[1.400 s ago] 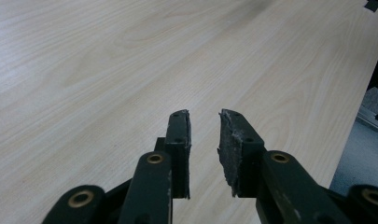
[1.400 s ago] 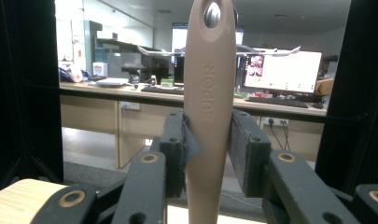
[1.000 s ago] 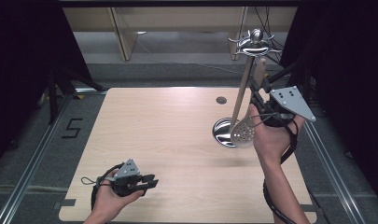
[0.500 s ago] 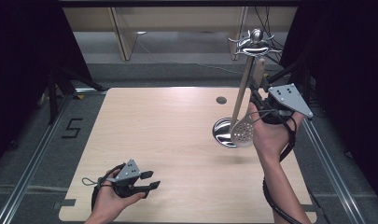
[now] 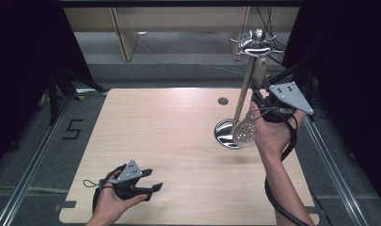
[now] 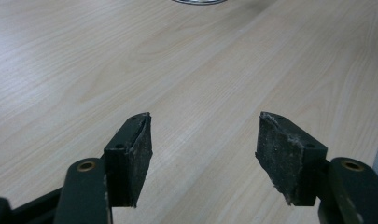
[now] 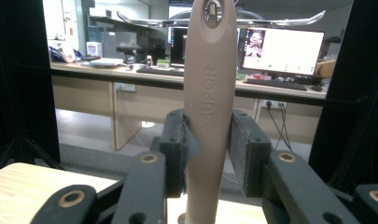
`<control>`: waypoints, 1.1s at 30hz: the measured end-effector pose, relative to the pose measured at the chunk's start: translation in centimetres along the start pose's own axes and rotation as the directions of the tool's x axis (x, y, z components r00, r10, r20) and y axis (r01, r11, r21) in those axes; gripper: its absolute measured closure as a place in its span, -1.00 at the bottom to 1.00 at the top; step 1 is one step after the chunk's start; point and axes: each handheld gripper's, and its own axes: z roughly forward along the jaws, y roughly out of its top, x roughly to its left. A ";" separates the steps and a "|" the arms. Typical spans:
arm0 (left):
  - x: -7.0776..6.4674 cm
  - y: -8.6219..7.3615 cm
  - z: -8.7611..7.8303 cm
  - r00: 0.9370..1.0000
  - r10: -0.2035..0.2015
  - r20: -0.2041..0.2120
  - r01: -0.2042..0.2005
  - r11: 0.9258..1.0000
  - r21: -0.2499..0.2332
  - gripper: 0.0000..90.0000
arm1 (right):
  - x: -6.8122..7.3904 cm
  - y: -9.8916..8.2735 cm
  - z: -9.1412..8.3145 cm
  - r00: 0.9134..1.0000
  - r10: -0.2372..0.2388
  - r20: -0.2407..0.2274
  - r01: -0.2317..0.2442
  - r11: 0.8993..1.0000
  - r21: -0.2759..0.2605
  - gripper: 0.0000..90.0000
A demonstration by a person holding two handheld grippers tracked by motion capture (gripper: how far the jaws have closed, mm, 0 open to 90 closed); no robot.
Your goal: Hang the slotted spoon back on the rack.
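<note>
A metal utensil stand [image 5: 224,134] with a round base, a slim pole and hooked arms on top [image 5: 257,42] stands at the table's right. My right gripper [image 5: 261,94] is shut on the beige handle [image 7: 210,107] of a slotted skimmer and holds it upright beside the pole. The skimmer's perforated head [image 5: 244,133] hangs just above the base. The handle's hanging hole sits close under the hook bar [image 7: 280,21]. My left gripper [image 5: 154,180] rests low at the table's front left. Its jaws have just been opening, and nothing lies between its pads [image 6: 142,149].
The light wooden table [image 5: 169,122] has a small round hole [image 5: 223,100] at the back right. The stand's base [image 6: 198,1] shows far ahead in the left gripper view. Dark curtains flank the table, with desks and lit monitors [image 7: 282,51] beyond.
The left gripper's jaws have spread from nearly shut to wide open while the hand stayed put. The right hand and the skimmer have barely moved.
</note>
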 end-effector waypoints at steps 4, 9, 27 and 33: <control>0.0 0.0 0.0 1.000 -0.003 0.005 0.004 1.000 -0.005 -0.22 | 0.0 0.0 0.2 1.000 -0.002 0.001 0.002 1.000 0.002 0.54; 0.0 -0.1 0.1 1.000 -0.004 0.008 0.004 1.000 -0.006 -0.22 | 0.0 0.1 0.4 1.000 -0.009 0.006 0.009 1.000 0.003 0.54; -0.1 -0.1 0.1 1.000 -0.008 0.021 0.008 1.000 0.002 -0.20 | -0.1 0.1 1.1 1.000 0.001 -0.008 0.000 0.999 0.038 0.52; -0.2 -0.1 0.0 0.999 -0.029 0.020 0.029 1.000 0.008 -0.20 | -0.1 0.2 0.7 0.999 -0.029 -0.015 0.030 0.999 0.025 0.25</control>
